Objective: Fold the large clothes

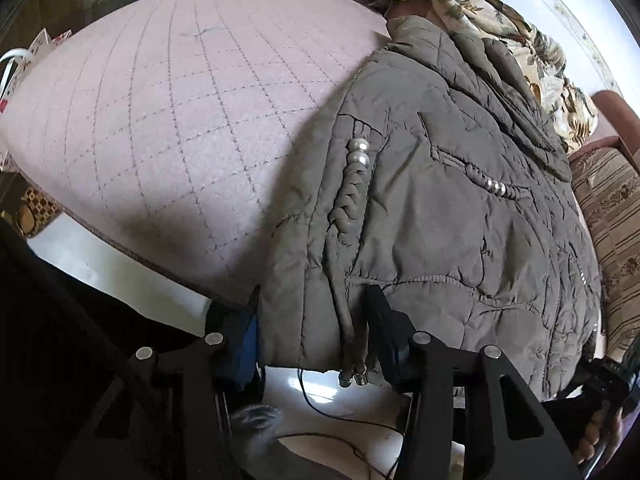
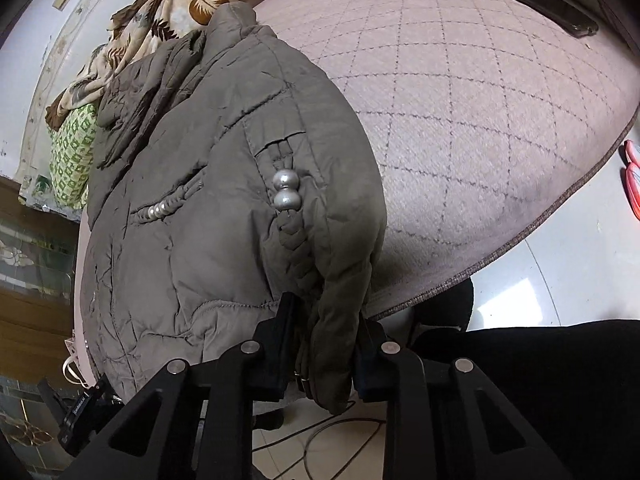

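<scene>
Grey-brown quilted jacket (image 2: 208, 200) lies on one pink mattress (image 2: 480, 128); a leaf-print blanket (image 2: 168, 8) at eleven o'clock. Left gripper (image 1: 312, 332) and right gripper (image 2: 328, 332) each clamp its hem.

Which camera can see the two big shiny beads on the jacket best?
The right wrist view: the silver beads sit large and central on the jacket. The left wrist view shows them smaller, farther from the camera.

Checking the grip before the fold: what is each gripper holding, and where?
Both hold the jacket by its hem: right gripper at a bunched corner, left gripper beside the braided cord.
</scene>
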`<control>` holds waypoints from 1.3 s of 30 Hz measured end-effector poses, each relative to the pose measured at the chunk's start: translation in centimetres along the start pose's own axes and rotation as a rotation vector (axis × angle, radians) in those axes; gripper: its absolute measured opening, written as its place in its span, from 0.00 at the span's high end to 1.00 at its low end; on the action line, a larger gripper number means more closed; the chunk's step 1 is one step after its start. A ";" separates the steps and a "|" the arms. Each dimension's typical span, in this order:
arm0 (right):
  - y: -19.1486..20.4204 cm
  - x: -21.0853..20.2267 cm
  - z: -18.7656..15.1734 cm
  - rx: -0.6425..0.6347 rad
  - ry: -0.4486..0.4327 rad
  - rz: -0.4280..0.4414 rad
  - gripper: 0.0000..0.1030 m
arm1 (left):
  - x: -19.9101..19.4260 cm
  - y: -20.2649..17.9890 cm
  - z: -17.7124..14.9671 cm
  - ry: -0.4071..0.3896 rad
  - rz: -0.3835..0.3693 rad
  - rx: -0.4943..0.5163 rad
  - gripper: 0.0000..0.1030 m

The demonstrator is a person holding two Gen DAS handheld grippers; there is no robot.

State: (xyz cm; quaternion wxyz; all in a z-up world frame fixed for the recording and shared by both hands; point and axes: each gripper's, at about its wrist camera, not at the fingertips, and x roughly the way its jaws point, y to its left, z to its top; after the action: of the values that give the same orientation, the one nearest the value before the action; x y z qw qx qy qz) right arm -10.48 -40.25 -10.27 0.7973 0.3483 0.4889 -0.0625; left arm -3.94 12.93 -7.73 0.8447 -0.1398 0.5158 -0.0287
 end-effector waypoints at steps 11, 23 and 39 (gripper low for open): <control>1.0 -1.1 -0.1 -0.045 -0.048 0.003 0.88 | -1.7 -2.1 -0.1 -0.081 0.020 0.095 0.79; 2.6 -5.9 -0.3 -0.133 -0.184 0.074 0.89 | -5.5 -3.4 0.7 -0.230 0.038 0.184 0.81; 7.2 -12.2 2.7 -0.241 -0.344 0.211 0.89 | -10.7 -6.4 4.7 -0.430 0.030 0.270 0.80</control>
State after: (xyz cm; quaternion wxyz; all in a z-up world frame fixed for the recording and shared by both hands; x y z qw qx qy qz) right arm -11.56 -39.42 4.08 0.9069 0.2841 0.3104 0.0217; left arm -4.14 9.83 5.21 0.9463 -0.0210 0.3180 -0.0542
